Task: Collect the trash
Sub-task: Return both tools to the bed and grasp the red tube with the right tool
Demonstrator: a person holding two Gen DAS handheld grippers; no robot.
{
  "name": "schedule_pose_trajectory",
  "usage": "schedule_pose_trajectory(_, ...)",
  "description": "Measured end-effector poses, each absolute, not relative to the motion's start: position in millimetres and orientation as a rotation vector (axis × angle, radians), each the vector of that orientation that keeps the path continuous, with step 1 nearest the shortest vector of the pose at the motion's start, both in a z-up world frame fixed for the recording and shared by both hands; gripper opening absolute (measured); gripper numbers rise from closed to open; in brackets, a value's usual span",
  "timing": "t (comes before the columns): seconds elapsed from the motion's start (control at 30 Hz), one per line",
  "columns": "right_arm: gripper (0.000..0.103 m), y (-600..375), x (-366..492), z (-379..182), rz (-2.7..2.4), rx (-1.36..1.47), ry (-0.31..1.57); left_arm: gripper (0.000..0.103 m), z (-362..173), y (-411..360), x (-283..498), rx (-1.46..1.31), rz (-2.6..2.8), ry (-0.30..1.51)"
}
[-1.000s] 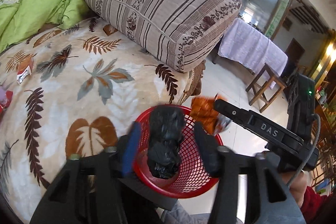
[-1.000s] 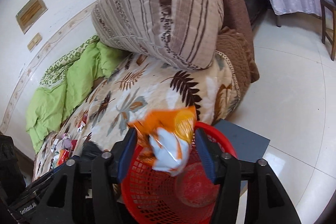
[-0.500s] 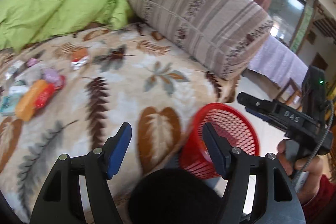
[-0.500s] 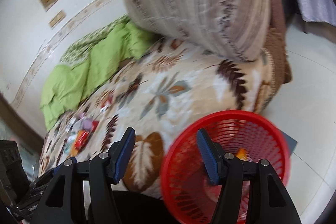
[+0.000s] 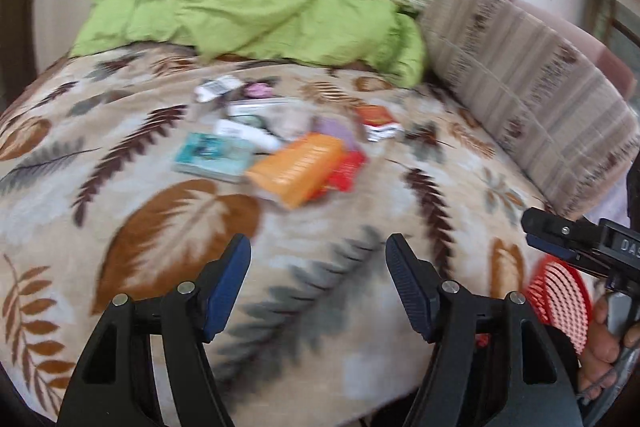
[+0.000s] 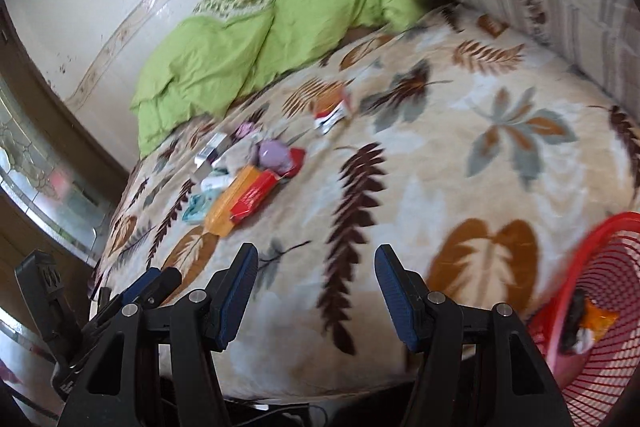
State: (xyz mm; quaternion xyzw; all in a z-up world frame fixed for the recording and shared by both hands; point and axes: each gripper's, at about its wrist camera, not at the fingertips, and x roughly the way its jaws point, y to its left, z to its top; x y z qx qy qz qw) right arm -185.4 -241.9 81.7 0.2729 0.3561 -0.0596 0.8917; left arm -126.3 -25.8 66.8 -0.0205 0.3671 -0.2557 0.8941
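Observation:
A pile of trash lies on the leaf-patterned bed cover: an orange packet (image 5: 298, 169) (image 6: 230, 201), a red packet (image 5: 346, 171) (image 6: 256, 197), a teal packet (image 5: 212, 157), white wrappers (image 5: 216, 89) and a purple piece (image 6: 274, 153). A red-and-white wrapper (image 5: 378, 123) (image 6: 332, 113) lies apart to the right. The red mesh basket (image 6: 600, 327) (image 5: 558, 295) stands beside the bed and holds a black bag and an orange wrapper (image 6: 596, 319). My left gripper (image 5: 318, 289) and right gripper (image 6: 312, 297) are both open and empty, above the bed's near edge.
A green quilt (image 5: 248, 3) lies bunched at the back of the bed. A large striped cushion (image 5: 532, 79) stands at the right. The wall runs behind the bed. The other gripper shows in the left wrist view at the right edge (image 5: 580, 239).
Both grippers let go of their trash, the black bag and the orange wrapper, into the red basket. Both then swung left, away from the basket and toward the trash pile.

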Motion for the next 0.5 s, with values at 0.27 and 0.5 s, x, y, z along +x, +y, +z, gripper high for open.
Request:
schedule_pose_trajectory(0.27,0.064,-214.0,-83.6,52.1,-0.086,0.6,0.837,0.069,47.1,12.2,-85.6,-0.179,-0.46,0.832)
schedule_pose_trajectory(0.5,0.061,-216.5,-21.6,16.6,-0.094,0.76,0.874,0.069,40.8,17.6,-83.9,-0.171,-0.476,0.856)
